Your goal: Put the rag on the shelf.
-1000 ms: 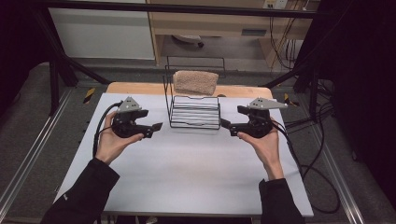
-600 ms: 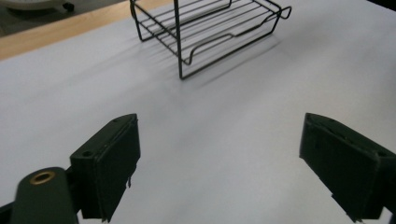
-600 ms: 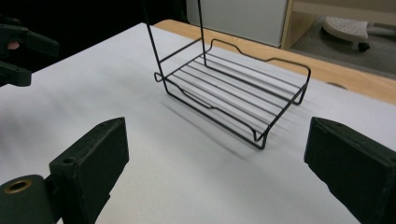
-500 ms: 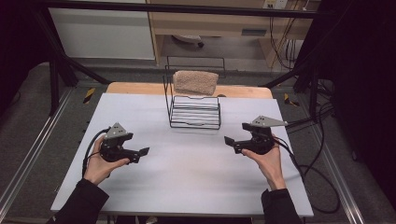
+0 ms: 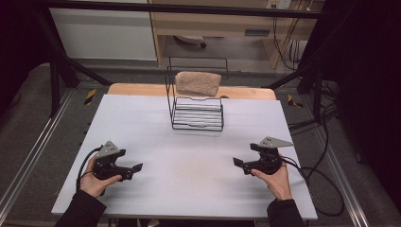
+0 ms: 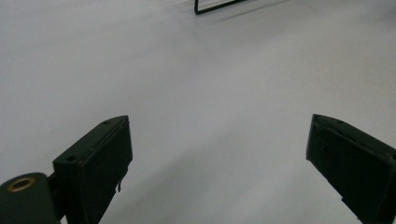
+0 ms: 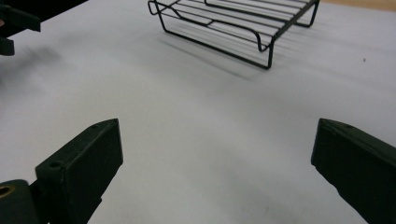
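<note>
The left gripper (image 5: 138,167) and right gripper (image 5: 237,162) are held low over the table (image 5: 189,156), jaws just opened wide, nothing between them. The rack (image 5: 197,112) stands well beyond, a towel (image 5: 197,83) draped over its back.

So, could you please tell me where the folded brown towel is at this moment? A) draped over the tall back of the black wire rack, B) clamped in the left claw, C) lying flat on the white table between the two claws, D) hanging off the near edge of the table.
A: in the high view the towel hangs over the tall back of the wire rack at the far side of the table, well away from both claws.
</note>
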